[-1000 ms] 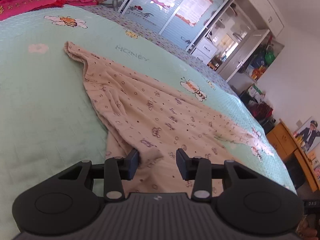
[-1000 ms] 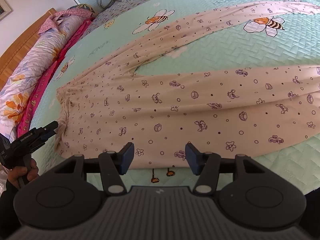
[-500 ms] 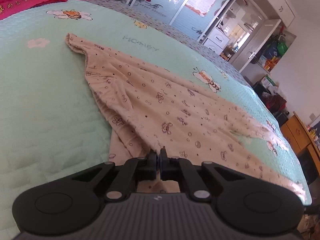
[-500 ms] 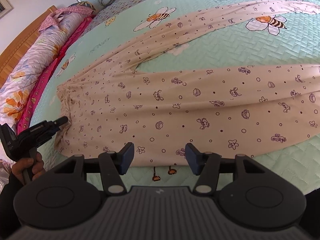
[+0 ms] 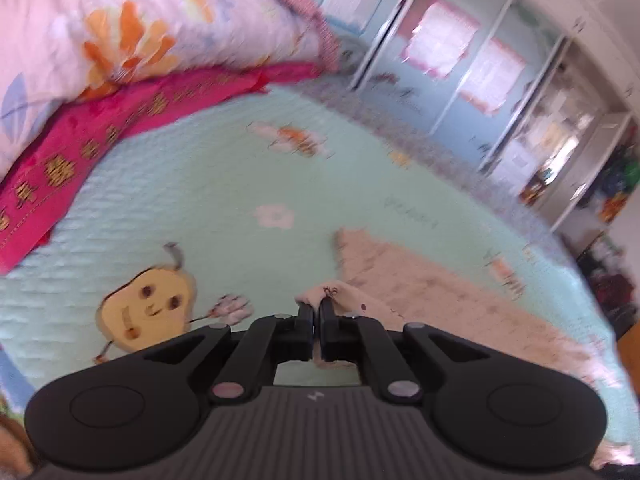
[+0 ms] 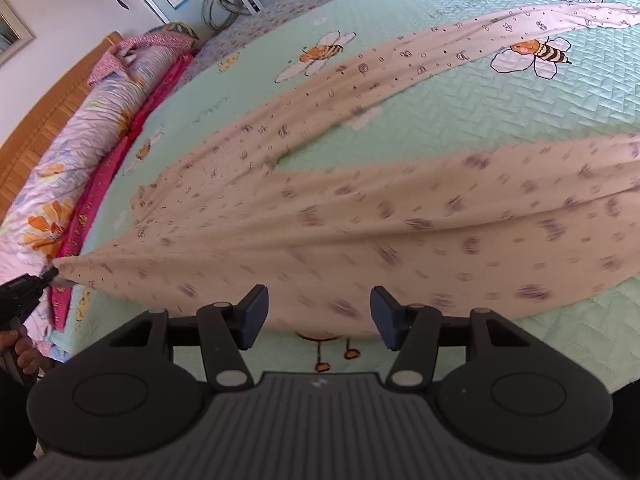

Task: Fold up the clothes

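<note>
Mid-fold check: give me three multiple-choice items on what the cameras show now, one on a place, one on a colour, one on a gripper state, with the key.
1. Where do the trousers lie?
A. on the bedspread
B. on the floor
C. over a chair

2. What colour is the bedspread?
A. dark blue
B. pale green
C. plain white

3. How does the left gripper stand?
A. wide open above the cloth
B. shut on nothing
C. shut on a corner of the trousers

Key: 1 A, both legs are spread across the bedspread in the right wrist view. 2 B, the quilted cover is pale green with bee prints. 3 C, the left wrist view shows cloth pinched between the closed fingers, and the right wrist view shows that corner pulled taut; the right gripper is open over the near edge.
</note>
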Tool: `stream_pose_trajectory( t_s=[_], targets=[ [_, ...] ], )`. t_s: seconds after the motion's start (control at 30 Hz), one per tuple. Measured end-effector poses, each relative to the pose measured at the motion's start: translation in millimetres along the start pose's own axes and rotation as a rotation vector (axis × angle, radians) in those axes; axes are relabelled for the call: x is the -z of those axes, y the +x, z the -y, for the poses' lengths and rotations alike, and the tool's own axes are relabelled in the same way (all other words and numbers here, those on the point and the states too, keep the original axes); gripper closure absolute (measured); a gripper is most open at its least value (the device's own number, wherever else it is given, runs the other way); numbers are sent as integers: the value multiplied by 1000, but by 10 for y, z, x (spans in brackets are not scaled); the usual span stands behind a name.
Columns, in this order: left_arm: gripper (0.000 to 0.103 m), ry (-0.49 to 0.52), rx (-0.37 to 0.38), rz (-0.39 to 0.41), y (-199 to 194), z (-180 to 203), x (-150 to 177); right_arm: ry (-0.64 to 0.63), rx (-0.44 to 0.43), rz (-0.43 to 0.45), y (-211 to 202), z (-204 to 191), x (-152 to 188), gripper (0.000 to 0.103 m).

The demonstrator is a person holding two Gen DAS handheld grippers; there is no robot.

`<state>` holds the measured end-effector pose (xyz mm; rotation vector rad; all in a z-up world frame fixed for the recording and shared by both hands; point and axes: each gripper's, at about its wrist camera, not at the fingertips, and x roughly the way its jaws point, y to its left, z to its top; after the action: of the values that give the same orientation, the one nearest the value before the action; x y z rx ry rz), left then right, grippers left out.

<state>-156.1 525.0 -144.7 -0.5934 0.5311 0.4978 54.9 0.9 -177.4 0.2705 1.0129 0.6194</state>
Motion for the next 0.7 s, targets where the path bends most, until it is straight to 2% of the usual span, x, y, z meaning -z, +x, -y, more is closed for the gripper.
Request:
stream_pose_trajectory(
  t_s=[0.13, 0.23, 0.33, 0.4, 0.5, 0.63, 0.7],
  targets=[
    [101, 47, -3, -119, 138, 102, 406, 7, -10, 22, -81, 10, -6, 45],
    [100, 3, 34, -136, 83, 57, 697, 12, -6, 39, -161, 46, -16, 45],
    [97, -30, 15, -142, 60, -41, 809, 26, 1, 45, -194, 113, -20, 44],
    [93, -48, 9, -119, -23, -107, 739, 35, 4, 48, -210, 151, -19, 44],
    [92, -75, -47, -49, -216, -230, 537, 35, -5, 50, -216, 145, -8, 44],
    [90, -144, -80, -19, -367, -445, 323, 35, -10, 43, -185, 136, 7, 44],
    [90, -109, -55, -18, -292, -331, 206, 37, -9, 35, -148, 133, 20, 44]
  ],
)
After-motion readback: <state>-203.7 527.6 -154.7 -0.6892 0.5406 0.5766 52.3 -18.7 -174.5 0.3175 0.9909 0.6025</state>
